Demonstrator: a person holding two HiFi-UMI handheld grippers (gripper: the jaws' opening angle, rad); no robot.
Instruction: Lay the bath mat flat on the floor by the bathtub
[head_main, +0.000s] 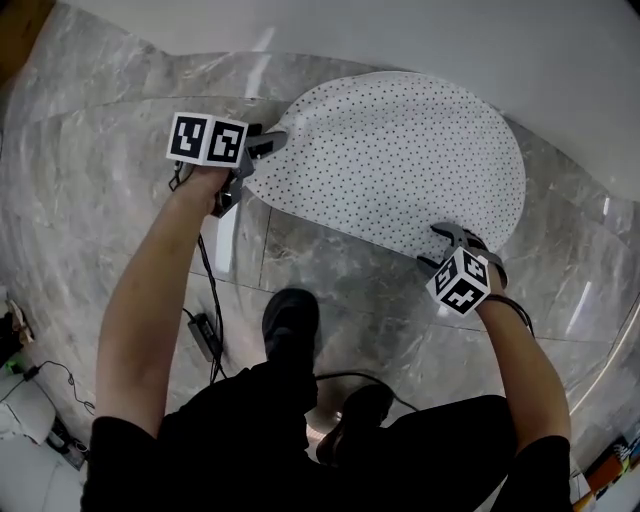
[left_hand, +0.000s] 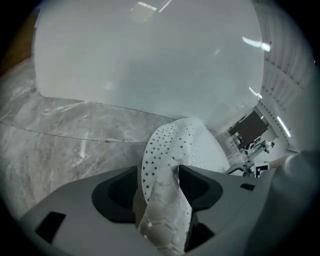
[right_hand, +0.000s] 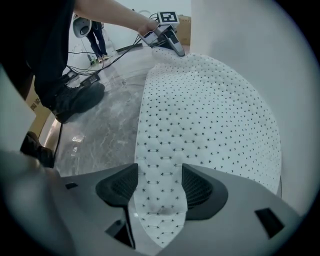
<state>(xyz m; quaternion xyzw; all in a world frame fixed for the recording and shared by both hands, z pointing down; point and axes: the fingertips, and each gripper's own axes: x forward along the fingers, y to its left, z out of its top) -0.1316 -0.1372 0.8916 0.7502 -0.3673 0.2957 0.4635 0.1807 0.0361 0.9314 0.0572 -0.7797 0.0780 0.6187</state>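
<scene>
Bath mat (head_main: 400, 150), one, left gripper (head_main: 262, 148), right gripper (head_main: 452, 240)

The head camera looked steeply down from above the person, covering the floor (head_main: 110, 170), the bathtub (head_main: 450, 40) wall and the whole bath mat (head_main: 400, 160). The left gripper view sat low and close at one end of the mat, facing the tub. The right gripper view looked from the opposite end along the mat, shared by all three views, towards the left gripper (right_hand: 175, 49).
</scene>
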